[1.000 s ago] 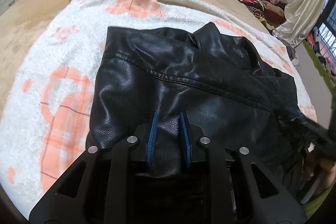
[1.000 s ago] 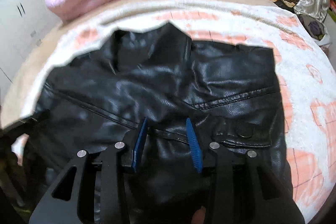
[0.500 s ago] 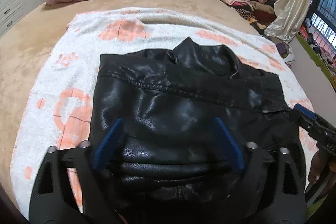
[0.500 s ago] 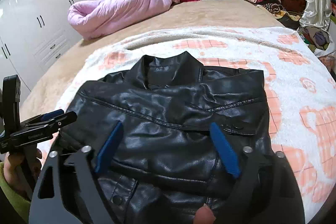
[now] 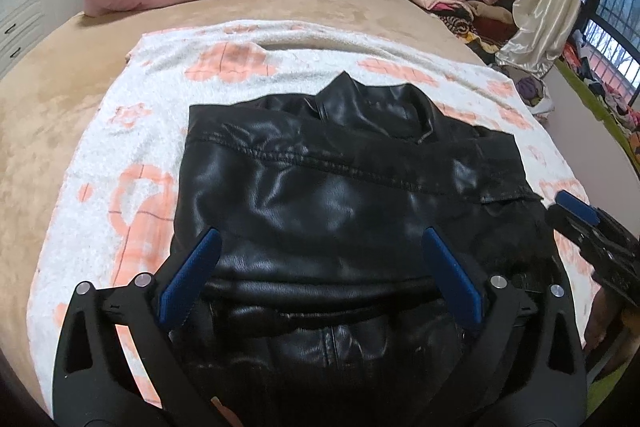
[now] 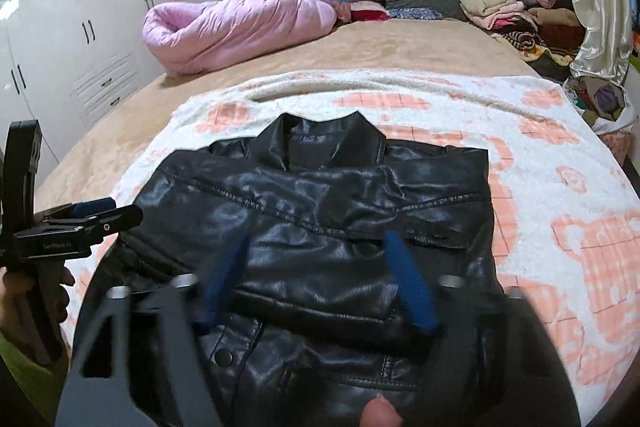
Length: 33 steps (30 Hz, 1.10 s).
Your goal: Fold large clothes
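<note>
Black jacket (image 5: 344,211) folded at frame centre on blanket (image 5: 120,155), collar toward top; left gripper (image 5: 320,267) and right gripper (image 6: 320,279) both spread, empty, above near hem, probably released to let fold settle.

small white lettering on left gripper (image 6: 90,213) body, too blurred to read, no other text

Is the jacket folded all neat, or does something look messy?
Mostly neat. The black leather jacket lies folded on the white-and-peach blanket, but its collar pokes up unevenly at the far edge, and a flap sticks out at one far corner.
</note>
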### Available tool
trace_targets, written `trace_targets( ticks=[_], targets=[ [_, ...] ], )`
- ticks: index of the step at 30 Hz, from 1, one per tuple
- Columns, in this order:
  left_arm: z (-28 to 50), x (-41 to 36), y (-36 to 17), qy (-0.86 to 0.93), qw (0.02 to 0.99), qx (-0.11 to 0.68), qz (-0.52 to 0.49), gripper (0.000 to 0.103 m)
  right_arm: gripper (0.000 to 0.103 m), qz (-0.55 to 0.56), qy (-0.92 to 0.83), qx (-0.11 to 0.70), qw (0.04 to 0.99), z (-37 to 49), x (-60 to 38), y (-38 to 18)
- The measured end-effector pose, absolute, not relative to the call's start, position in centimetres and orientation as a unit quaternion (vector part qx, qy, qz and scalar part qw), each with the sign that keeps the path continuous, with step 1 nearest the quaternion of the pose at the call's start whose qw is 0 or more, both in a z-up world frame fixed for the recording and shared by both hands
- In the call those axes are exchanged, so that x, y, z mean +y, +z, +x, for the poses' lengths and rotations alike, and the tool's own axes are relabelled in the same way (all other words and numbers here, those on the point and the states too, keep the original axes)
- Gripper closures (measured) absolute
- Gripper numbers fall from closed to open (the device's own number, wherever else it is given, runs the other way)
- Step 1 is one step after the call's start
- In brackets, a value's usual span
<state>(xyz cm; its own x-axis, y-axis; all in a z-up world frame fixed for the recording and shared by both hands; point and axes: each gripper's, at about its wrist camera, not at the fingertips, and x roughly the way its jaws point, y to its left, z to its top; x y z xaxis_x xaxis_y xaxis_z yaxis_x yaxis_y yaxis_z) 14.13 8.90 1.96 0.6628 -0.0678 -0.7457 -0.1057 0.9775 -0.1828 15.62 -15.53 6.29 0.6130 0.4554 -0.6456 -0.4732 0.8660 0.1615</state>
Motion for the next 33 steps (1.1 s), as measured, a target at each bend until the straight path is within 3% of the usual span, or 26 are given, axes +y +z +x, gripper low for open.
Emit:
trace_targets(
  ticks=[5,10,13,19,23,26,30,33],
  targets=[
    [13.5,8.0,0.5,-0.001,0.9,0.426,-0.095,0.009,0.055,-0.027,0.264,0.369,0.891,15.1,-15.0,5.4],
    [13.6,7.7,-2.2,-0.001,0.883,0.46,-0.092,0.033,0.058,-0.049,0.256,0.403,0.877,15.2,-14.3,3.3],
    [13.7,7.5,-3.4,-0.002,0.879,0.467,-0.092,0.033,0.069,-0.052,0.236,0.449,0.86,16.3,-14.4,0.5],
    [13.7,7.3,-3.6,-0.001,0.881,0.464,-0.091,0.033,0.069,-0.026,0.235,0.459,0.856,16.6,-15.0,-1.2],
    [13.1,7.2,-2.4,-0.003,0.887,0.451,-0.095,0.031,0.06,-0.02,0.244,0.432,0.868,15.6,-15.4,0.6],
    [12.7,7.4,-1.4,-0.009,0.89,0.445,-0.104,0.03,0.046,-0.017,0.25,0.411,0.877,14.7,-15.6,2.1],
    [12.2,7.2,-0.2,-0.012,0.895,0.433,-0.106,0.021,0.02,-0.007,0.253,0.39,0.885,13.9,-16.1,3.9],
    [11.8,6.9,0.7,-0.01,0.9,0.424,-0.103,0.01,0.012,-0.001,0.255,0.378,0.89,13.4,-16.5,5.0]
  ],
)
